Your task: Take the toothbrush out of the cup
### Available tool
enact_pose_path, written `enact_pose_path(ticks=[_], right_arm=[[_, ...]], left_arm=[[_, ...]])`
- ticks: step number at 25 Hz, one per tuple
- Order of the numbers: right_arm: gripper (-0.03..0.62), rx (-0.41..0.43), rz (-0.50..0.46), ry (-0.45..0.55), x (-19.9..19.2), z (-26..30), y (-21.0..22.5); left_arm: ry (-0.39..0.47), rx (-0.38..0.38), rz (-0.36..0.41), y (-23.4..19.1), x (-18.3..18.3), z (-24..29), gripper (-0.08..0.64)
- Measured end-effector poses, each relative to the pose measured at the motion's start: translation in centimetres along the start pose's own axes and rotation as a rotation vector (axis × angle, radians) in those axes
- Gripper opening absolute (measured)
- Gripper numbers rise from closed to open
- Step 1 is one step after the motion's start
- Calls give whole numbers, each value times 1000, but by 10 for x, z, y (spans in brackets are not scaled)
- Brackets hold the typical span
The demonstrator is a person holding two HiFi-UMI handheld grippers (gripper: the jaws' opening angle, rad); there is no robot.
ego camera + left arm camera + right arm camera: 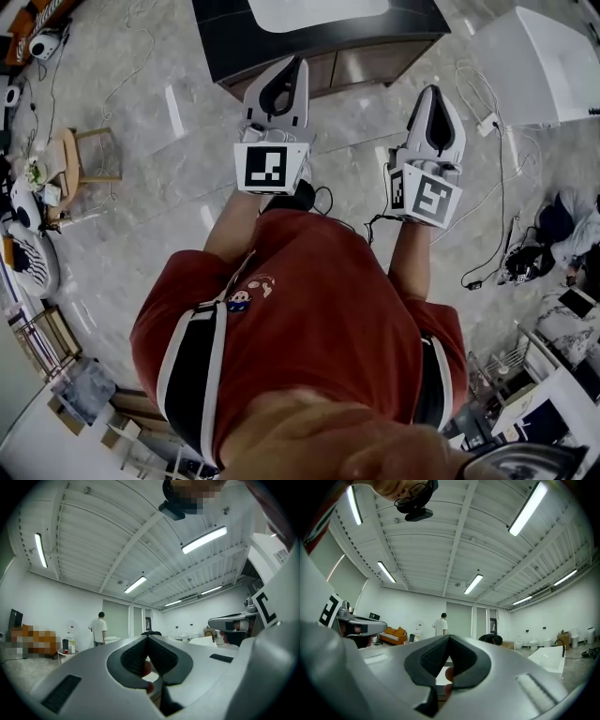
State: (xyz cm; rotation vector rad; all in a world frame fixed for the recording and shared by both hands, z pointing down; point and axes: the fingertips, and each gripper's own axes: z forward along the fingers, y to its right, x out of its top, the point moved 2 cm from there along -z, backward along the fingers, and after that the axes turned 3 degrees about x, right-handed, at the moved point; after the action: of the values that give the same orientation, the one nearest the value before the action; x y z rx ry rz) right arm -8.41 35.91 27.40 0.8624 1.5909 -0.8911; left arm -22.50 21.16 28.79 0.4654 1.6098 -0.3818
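No cup or toothbrush shows in any view. In the head view a person in a red shirt holds both grippers out level over a marble floor. My left gripper [296, 62] has its jaws pressed together with nothing between them, and its own view shows the dark pads [161, 656] meeting at the tip of the left gripper [148, 637]. My right gripper [434, 90] is shut and empty too, and in its own view the right gripper [449, 637] closes to a point. Both point toward a dark cabinet [375, 52] with a white top.
A small wooden stool [73, 157] stands at the left. Cables [495, 150] and a white box [539, 66] lie at the right. Far across the room a person in a white shirt [99, 629] stands, near an orange sofa [393, 635].
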Motion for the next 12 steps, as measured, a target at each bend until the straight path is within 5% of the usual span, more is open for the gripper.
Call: enact_pose_path(ticks=[12], right_arm=[[10,-20,-2,-10,-13,101,-17]], left_arm=[[6,-24,-4,-66,-5,80,6]])
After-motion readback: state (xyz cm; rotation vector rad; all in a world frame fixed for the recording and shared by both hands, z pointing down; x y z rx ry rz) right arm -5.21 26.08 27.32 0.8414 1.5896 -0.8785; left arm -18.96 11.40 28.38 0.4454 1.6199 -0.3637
